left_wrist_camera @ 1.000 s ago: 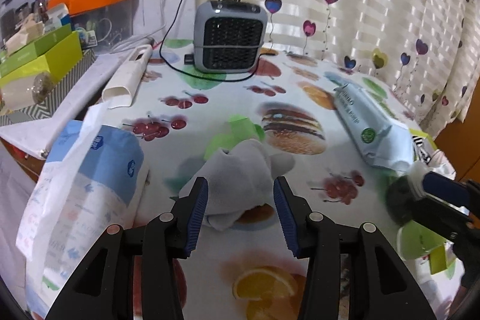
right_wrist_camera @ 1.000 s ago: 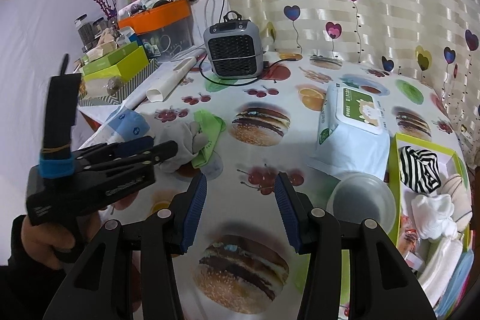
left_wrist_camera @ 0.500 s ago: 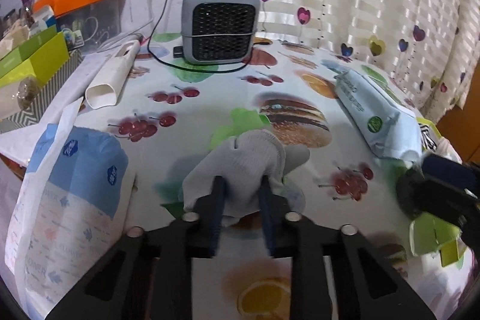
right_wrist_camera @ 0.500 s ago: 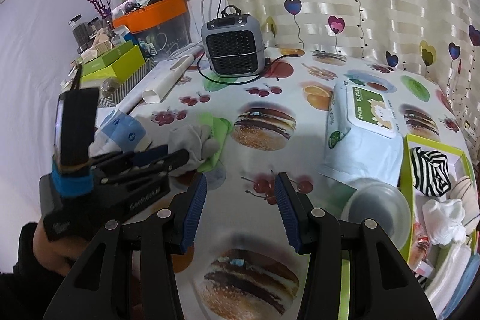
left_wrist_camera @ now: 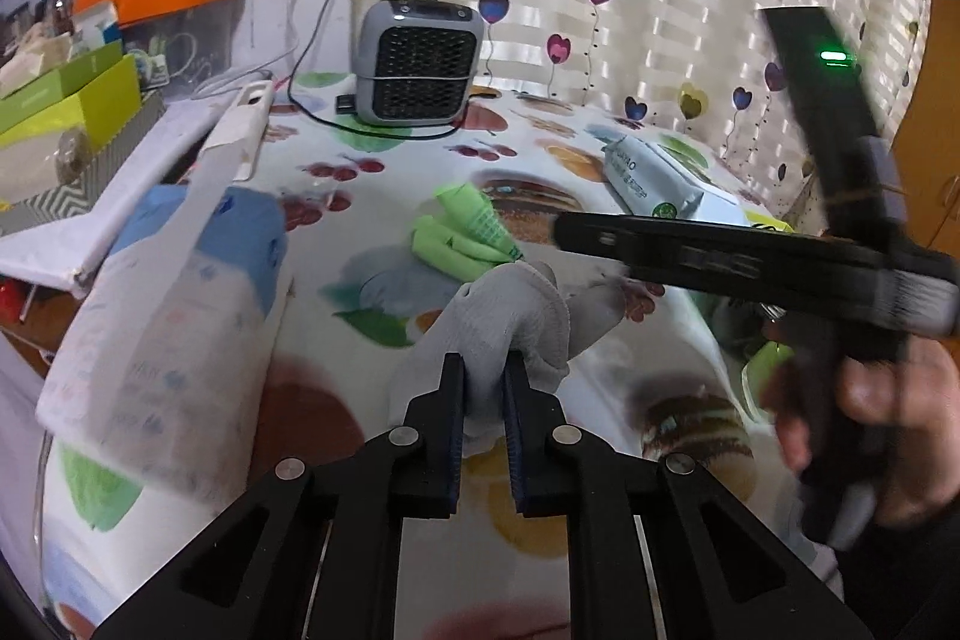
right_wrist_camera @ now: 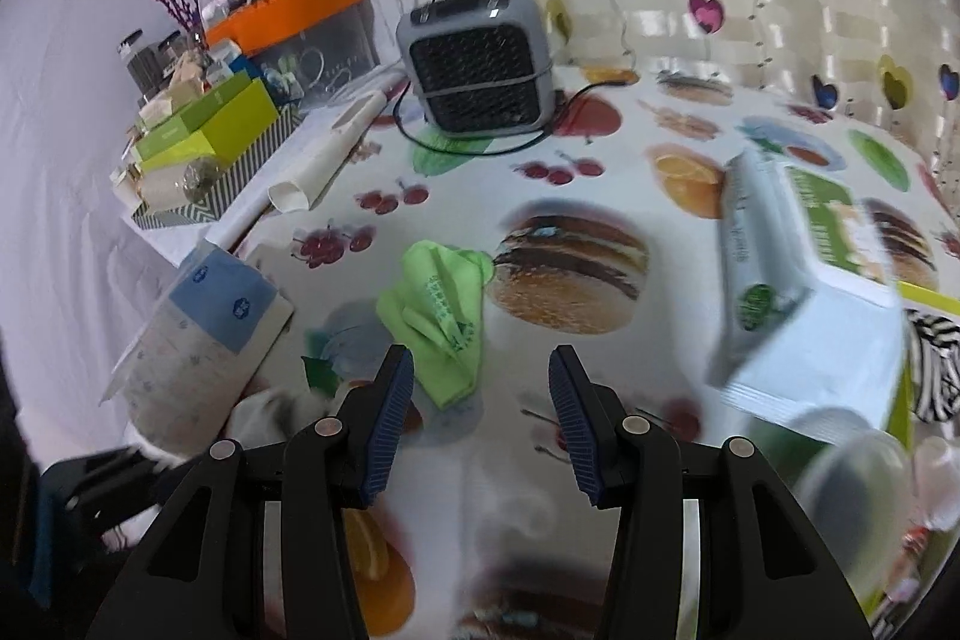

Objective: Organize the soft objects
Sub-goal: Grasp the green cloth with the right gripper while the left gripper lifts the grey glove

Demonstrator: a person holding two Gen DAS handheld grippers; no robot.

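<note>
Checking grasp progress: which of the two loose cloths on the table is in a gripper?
The grey cloth, pinched in the left gripper. The green cloth lies free before the open right gripper.

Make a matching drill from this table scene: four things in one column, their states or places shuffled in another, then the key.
Things
1. grey glove
2. green cloth
3. right gripper
4. space heater

States or places
A. open, holding nothing
B. at the far edge of the table, by the curtain
C. pinched in the left gripper
D. lying loose on the tablecloth

Pairs: 1-C, 2-D, 3-A, 4-B
</note>
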